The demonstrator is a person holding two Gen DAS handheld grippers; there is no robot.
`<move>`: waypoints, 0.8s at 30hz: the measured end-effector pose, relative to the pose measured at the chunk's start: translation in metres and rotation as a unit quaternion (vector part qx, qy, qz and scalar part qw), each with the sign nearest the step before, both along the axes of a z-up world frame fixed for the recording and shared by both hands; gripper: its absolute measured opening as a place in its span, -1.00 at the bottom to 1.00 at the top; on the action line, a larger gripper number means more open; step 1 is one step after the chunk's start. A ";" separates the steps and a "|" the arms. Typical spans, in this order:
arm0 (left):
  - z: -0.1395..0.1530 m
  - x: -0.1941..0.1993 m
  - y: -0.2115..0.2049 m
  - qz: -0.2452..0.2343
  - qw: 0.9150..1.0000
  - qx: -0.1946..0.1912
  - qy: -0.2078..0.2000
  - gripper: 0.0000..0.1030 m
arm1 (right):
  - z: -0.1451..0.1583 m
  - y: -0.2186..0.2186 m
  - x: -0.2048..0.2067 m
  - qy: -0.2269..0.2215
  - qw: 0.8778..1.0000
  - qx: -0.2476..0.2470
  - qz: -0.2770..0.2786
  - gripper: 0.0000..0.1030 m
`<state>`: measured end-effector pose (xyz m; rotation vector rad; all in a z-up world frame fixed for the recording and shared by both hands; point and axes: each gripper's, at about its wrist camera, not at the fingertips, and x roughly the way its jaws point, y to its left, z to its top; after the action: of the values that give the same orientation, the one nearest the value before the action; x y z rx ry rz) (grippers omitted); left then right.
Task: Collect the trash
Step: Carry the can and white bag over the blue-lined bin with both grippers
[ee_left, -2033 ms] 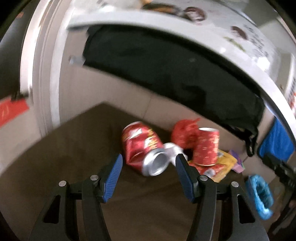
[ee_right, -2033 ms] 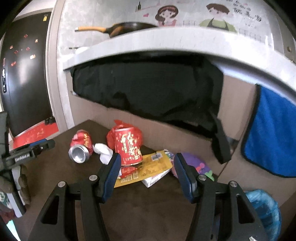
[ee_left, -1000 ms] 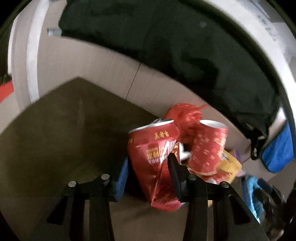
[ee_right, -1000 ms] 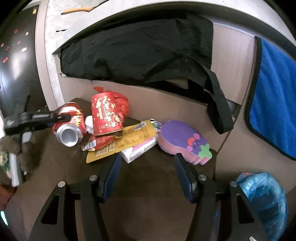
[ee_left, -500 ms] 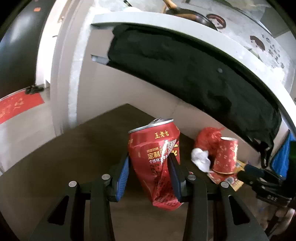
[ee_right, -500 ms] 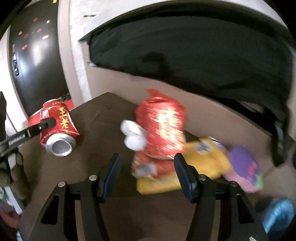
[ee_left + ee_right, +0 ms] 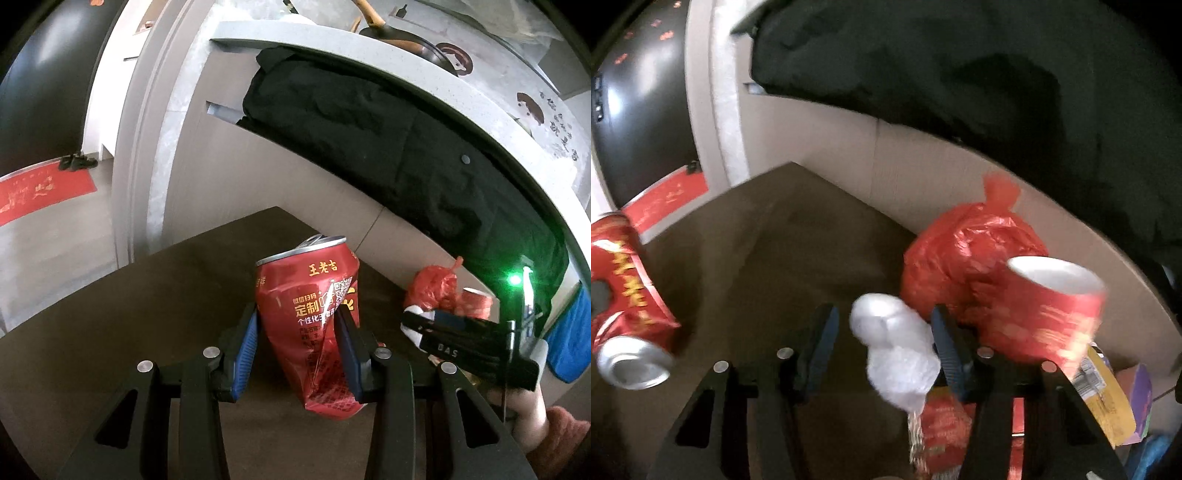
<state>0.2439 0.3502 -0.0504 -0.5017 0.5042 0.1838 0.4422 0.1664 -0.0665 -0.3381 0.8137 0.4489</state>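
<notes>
**Q:** What is the left hand-held gripper (image 7: 299, 349) doing?

**A:** It is clamped on a crushed red can (image 7: 314, 325). The blue pads (image 7: 245, 343) press the can's dented sides. The can stands nearly upright between them, its silver top toward 12 o'clock and its crumpled lower end hanging below the fingertips. It is raised above the dark brown bench (image 7: 110, 302).

**Q:** Does the other camera show that can?

**A:** Yes. In the right wrist view the can (image 7: 622, 306) sits at the far 9 o'clock edge, tilted, with its silver end facing down toward the camera.

**Q:** And the right hand-held gripper (image 7: 882, 332)?

**A:** Its jaws are spread, gripping nothing. A crumpled white tissue (image 7: 894, 347) lies between the two fingers, close to the right one. Whether that finger touches it, I cannot tell; the picture is blurred.

**Q:** What other trash is there?

**A:** Just past the tissue, toward 2 o'clock, a knotted red plastic bag (image 7: 967, 251) sits against the pale wall. A red paper cup (image 7: 1052, 306) with a white inside is directly in front of the bag, tilted. At 5 o'clock lie a yellow wrapper (image 7: 1108, 398) and a purple object (image 7: 1141, 391), with a red wrapper (image 7: 942, 428) under the tissue's lower end.

**Q:** Anything else from the left camera?

**A:** At 3 o'clock the right hand-held gripper (image 7: 417, 323) reaches in from the side, and beyond it are the red bag (image 7: 432, 288) and the cup (image 7: 476, 302). A black cloth (image 7: 369, 140) hangs from the grey counter edge above.
</notes>
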 end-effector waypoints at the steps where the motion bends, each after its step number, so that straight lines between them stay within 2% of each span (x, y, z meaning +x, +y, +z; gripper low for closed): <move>1: -0.001 0.000 -0.002 -0.001 1.000 0.000 0.000 -0.19 | -0.003 -0.001 0.003 0.011 1.000 -0.003 -0.001 -0.19; 2: -0.001 0.000 -0.002 -0.004 1.000 -0.001 -0.002 -0.19 | -0.004 -0.003 0.003 0.020 1.000 -0.005 0.001 -0.39; 5: -0.003 -0.001 -0.007 -0.009 1.000 0.003 -0.002 -0.19 | 0.003 -0.013 -0.007 0.030 0.999 0.008 0.009 -0.59; 11: -0.003 0.005 -0.011 -0.010 1.000 0.012 0.005 -0.19 | 0.050 -0.052 -0.057 -0.006 0.998 0.051 0.035 -0.62; 14: 0.009 0.002 -0.024 -0.012 1.000 0.027 -0.002 -0.19 | 0.070 -0.079 -0.078 -0.017 0.997 0.074 0.033 -0.62; 19: 0.038 -0.010 -0.072 -0.040 0.998 0.052 -0.022 -0.19 | 0.094 -0.128 -0.109 -0.044 0.995 0.091 0.019 -0.62; 24: 0.079 -0.018 -0.134 -0.075 0.990 0.101 -0.057 -0.19 | 0.118 -0.169 -0.123 -0.079 0.990 0.116 -0.002 -0.62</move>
<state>0.2256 0.2164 0.0290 -0.2726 0.4052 0.0607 0.3196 -0.0028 0.0513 -0.1530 0.6013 0.5010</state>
